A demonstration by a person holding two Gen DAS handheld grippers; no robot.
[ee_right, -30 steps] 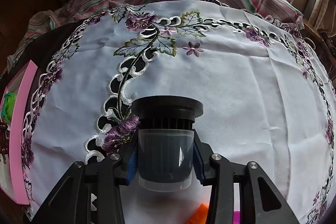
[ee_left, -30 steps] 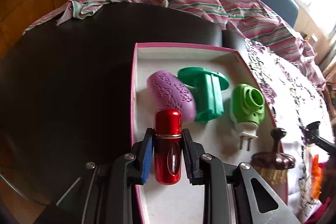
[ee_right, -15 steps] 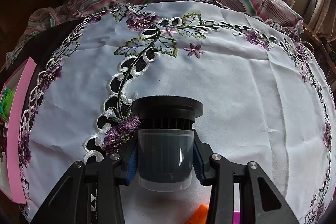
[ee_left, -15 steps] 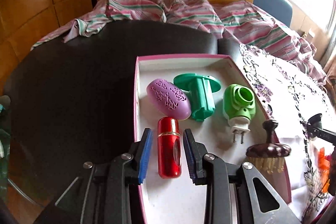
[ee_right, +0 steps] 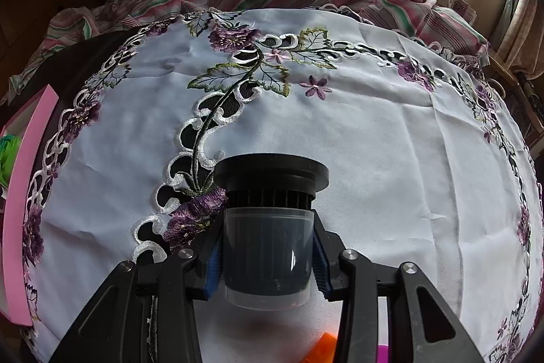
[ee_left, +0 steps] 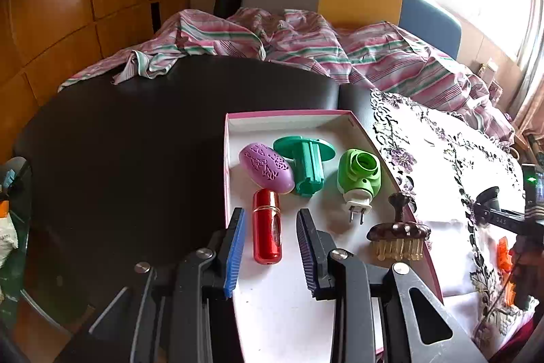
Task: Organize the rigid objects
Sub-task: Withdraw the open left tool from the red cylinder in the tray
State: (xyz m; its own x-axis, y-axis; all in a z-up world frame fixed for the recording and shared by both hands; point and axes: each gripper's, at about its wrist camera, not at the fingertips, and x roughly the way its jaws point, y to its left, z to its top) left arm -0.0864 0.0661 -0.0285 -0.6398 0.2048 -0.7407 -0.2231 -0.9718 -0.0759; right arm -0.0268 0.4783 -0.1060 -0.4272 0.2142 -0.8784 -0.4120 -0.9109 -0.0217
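Pink-rimmed box (ee_left: pixel 227 165), glossy red cylinder (ee_left: pixel 267 235) inside.
Left gripper (ee_left: pixel 270 247) jaws stand apart, clear of it; right gripper (ee_right: pixel 267 256) jaws clamp ribbed black filter (ee_right: pixel 268 227) in its translucent cup.

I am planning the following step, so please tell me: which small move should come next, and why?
Probably carry the black-lidded translucent jar, gripped by the right gripper, toward the pink-edged white box. The left gripper stands open, clear of the red metallic cylinder lying inside.

Red capsule (ee_left: pixel 267 234) lying in pink-rimmed box (ee_left: pixel 289 114), dark clear-capped cylinder (ee_right: pixel 268 247) gripped
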